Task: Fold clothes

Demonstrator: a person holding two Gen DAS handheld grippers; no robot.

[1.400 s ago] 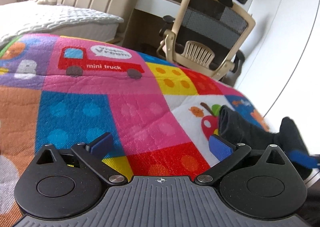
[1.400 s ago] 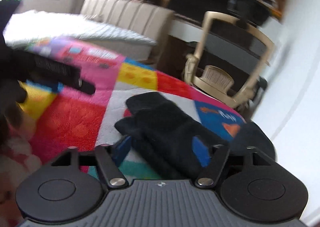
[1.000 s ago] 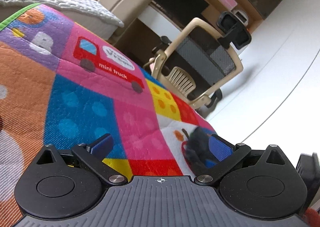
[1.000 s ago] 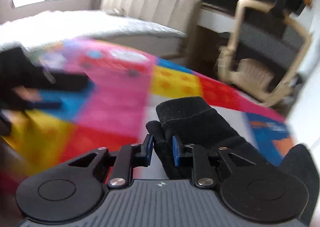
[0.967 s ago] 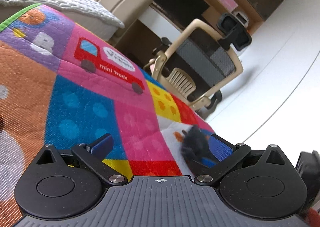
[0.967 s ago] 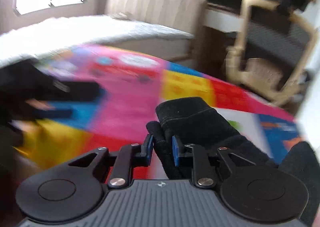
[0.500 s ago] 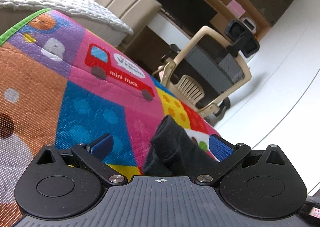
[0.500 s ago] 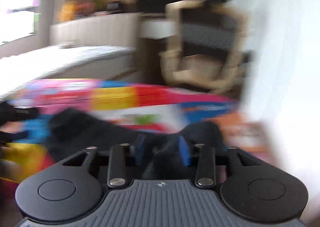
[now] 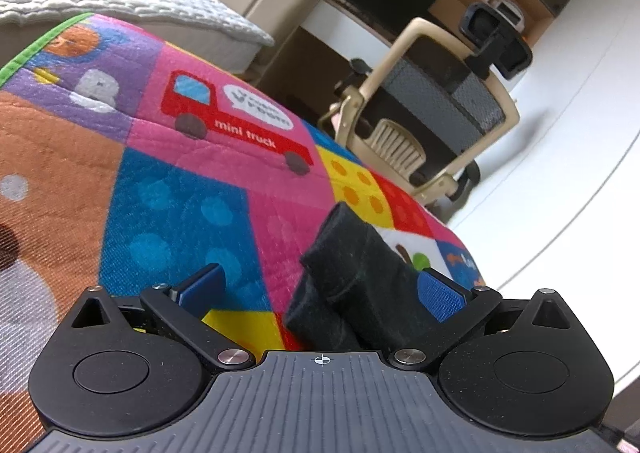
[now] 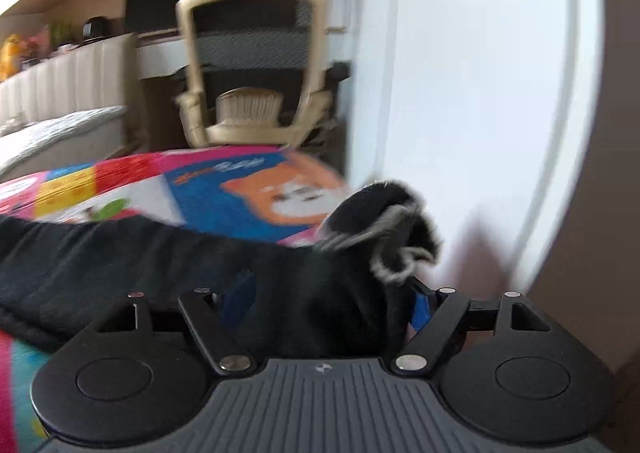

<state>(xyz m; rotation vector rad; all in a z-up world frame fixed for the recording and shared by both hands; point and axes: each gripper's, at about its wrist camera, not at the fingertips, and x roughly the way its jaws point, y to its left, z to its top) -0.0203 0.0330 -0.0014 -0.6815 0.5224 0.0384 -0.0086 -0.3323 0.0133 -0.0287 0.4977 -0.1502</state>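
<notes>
A black garment [image 9: 352, 277], like thick socks or leggings, lies on a colourful play mat [image 9: 192, 189]. In the left wrist view its folded end rests between the jaws of my left gripper [image 9: 320, 289], nearer the right finger, and the jaws stand wide open. In the right wrist view the same black garment [image 10: 120, 265] stretches to the left, with a bunched end with grey trim [image 10: 384, 225] at the right. My right gripper [image 10: 332, 301] is open around the cloth, which fills the gap between its blue pads.
A beige office chair [image 9: 432, 109] stands beyond the mat, also in the right wrist view [image 10: 252, 65]. A bed with a white quilt [image 9: 120, 1] lies at the back left. A white wall [image 10: 460, 93] is close on the right, near the mat's edge.
My right gripper closed on the black garment, dragged it left toward my left gripper, then opened and swung right to the garment's other end. My left gripper stayed open as the cloth slid between its jaws.
</notes>
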